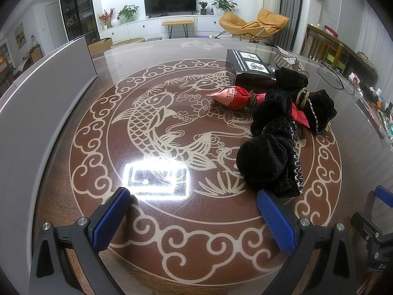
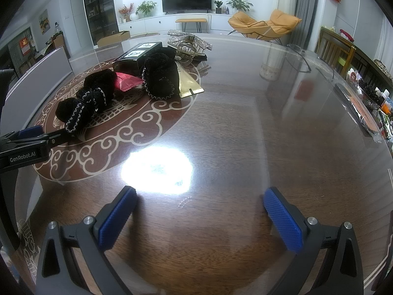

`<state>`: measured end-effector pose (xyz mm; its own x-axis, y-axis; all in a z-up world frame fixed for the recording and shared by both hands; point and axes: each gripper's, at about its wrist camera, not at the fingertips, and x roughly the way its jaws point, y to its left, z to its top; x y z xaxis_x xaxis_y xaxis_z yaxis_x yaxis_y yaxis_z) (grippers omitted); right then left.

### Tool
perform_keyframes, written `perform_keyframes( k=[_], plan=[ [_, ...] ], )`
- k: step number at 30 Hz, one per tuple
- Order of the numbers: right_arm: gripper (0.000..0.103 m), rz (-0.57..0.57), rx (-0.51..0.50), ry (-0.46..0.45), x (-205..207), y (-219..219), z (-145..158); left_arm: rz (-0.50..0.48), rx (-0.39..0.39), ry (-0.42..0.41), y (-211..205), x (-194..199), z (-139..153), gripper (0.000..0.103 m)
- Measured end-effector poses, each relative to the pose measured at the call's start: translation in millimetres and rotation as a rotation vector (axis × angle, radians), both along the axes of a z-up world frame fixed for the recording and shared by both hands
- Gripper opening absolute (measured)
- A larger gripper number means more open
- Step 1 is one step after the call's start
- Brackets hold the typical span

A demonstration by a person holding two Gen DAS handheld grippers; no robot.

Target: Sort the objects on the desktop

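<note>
A heap of objects lies on the glass-topped table: black velvet scrunchies point(image 1: 270, 157) with beaded trim, a red snack packet point(image 1: 233, 95), a black box point(image 1: 250, 70) and a sparkly hair clip point(image 1: 291, 59). In the right wrist view the scrunchies point(image 2: 81, 108) lie at left, another black scrunchie point(image 2: 161, 73) on a gold sachet point(image 2: 189, 86), with the box point(image 2: 137, 56) and the clip point(image 2: 190, 39) behind. My left gripper point(image 1: 194, 196) is open and empty, its right finger just short of the nearest scrunchie. My right gripper point(image 2: 200, 195) is open and empty over bare table.
A grey board point(image 1: 44, 98) stands along the table's left side. The carved fish medallion point(image 1: 147, 113) lies under the glass. Clutter point(image 2: 368, 103) lines the table's right edge. Bright lamp glare point(image 2: 157, 169) sits before the right gripper. The left gripper's body point(image 2: 24, 152) shows at far left.
</note>
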<state>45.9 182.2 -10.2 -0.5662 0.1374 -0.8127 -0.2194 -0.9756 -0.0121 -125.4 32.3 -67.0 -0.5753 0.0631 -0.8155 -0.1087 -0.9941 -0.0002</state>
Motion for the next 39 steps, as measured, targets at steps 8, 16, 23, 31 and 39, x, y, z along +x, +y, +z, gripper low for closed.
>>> perform_keyframes(
  k=[8,16,23,31,39],
  plan=[
    [0.103,-0.001,0.000,0.001,-0.1,0.0,-0.1,0.000,0.000,0.000,-0.2,0.6,-0.1,0.103],
    [0.103,-0.001,0.000,0.001,0.0,-0.2,0.0,0.000,0.000,0.000,-0.1,0.1,0.0,0.103],
    [0.103,-0.001,0.001,0.001,-0.1,-0.2,-0.2,0.000,0.000,0.000,0.0,0.4,-0.1,0.103],
    [0.103,-0.001,0.001,0.002,0.0,-0.2,-0.1,-0.114,-0.004,-0.034,-8.1,25.1,1.4,0.103],
    [0.103,-0.002,0.001,0.003,0.1,-0.3,0.0,-0.152,0.086,-0.098,-11.6,29.5,14.1,0.103]
  ],
)
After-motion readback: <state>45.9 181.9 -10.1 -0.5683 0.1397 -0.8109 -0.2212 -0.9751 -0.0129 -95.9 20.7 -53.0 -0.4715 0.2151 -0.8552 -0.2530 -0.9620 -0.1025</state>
